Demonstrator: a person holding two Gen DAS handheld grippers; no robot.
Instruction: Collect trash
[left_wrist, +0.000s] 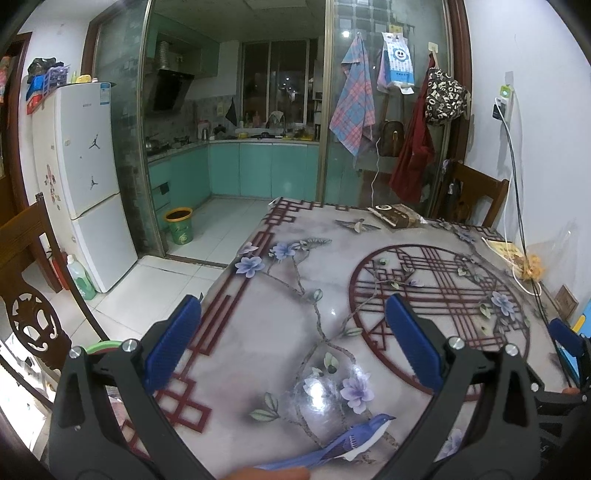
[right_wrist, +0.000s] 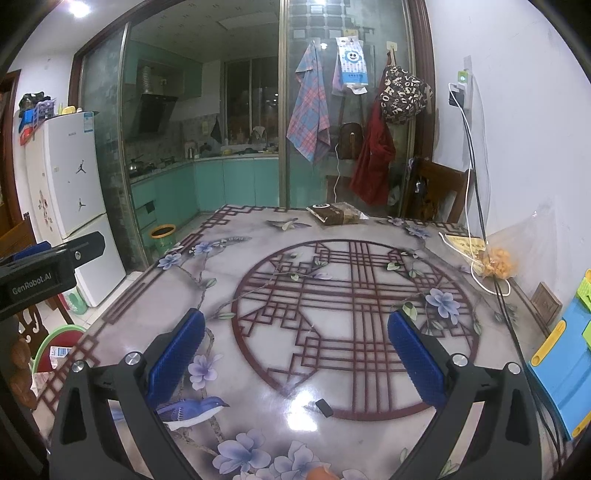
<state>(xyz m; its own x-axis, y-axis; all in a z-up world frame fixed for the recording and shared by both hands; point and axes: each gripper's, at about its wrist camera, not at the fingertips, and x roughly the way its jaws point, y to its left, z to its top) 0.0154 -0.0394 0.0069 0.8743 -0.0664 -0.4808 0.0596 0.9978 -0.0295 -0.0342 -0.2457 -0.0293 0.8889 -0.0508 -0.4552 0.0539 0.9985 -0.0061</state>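
Note:
A brown snack packet (left_wrist: 397, 215) (right_wrist: 338, 213) lies at the far edge of the flower-printed table (left_wrist: 314, 229) (right_wrist: 258, 229). By the wall on the right rests a clear plastic bag with orange bits (left_wrist: 532, 266) (right_wrist: 498, 262). A small black scrap (right_wrist: 324, 408) lies on the table, low between my right fingers. My left gripper (left_wrist: 292, 298) hovers open over the near left part of the table, holding nothing. My right gripper (right_wrist: 296, 313) is open and empty over the round red lattice print. A red bin with a green rim (right_wrist: 55, 347) stands beside the table on the left.
A yellow-green bucket (left_wrist: 180, 227) (right_wrist: 162, 236) stands on the kitchen floor. A white fridge (left_wrist: 88, 177) and a carved wooden chair (left_wrist: 29, 317) are on the left. Cables (right_wrist: 480, 229) run down the right wall onto the table, beside a blue and green plastic item (right_wrist: 565, 362).

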